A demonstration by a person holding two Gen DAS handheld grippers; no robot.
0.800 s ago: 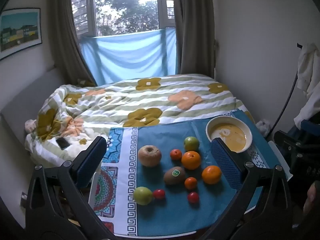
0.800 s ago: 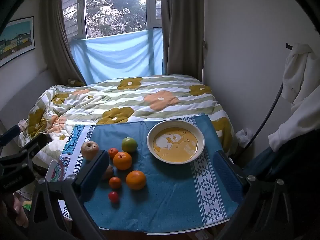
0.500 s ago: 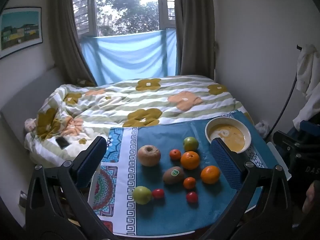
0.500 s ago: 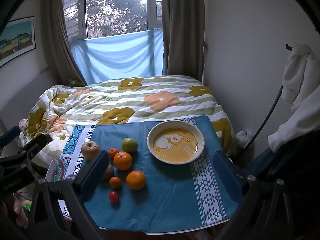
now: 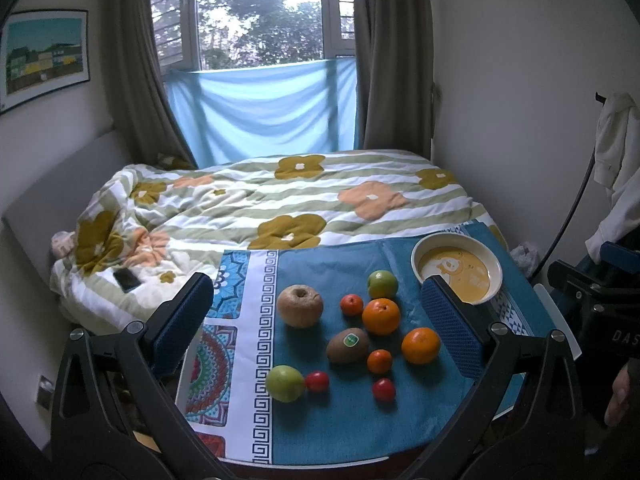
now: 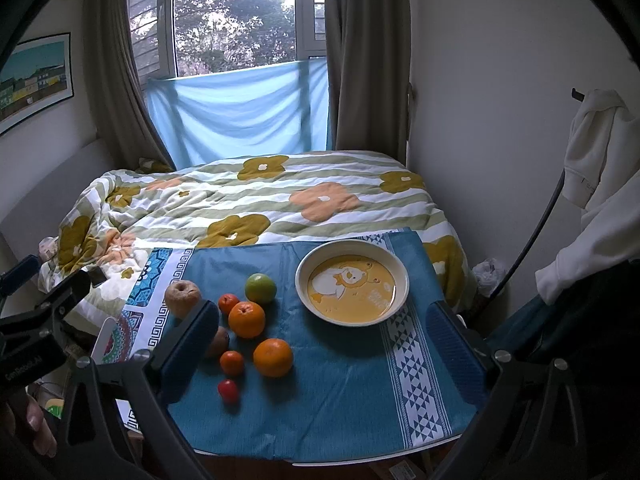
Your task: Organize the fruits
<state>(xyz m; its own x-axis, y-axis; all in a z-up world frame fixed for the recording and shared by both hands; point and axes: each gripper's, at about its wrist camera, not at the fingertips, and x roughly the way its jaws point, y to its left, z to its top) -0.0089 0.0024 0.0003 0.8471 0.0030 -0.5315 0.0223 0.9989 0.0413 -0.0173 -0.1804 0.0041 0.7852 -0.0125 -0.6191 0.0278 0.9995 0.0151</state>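
Several fruits lie on a blue cloth (image 5: 344, 424): a brown apple (image 5: 299, 305), a kiwi (image 5: 347, 345), two oranges (image 5: 381, 316) (image 5: 421, 345), two green fruits (image 5: 382, 284) (image 5: 285, 383), small tangerines (image 5: 379, 361) and red tomatoes (image 5: 383, 389). A cream bowl with a yellow cartoon bottom (image 6: 352, 282) stands at the right, empty. My left gripper (image 5: 320, 336) is open, above the fruits. My right gripper (image 6: 320, 348) is open, above the cloth in front of the bowl (image 5: 456, 266); its left finger hides part of the kiwi (image 6: 218, 341).
The small table (image 6: 320, 454) stands against a bed with a flowered quilt (image 5: 280, 208). A phone (image 5: 127, 279) lies on the quilt. White clothes (image 6: 592, 184) hang on the right wall. A window with curtains is behind the bed.
Both views have shifted only slightly; the left gripper drifted a little, so the fruits sit marginally higher in its view. Both grippers stay open.
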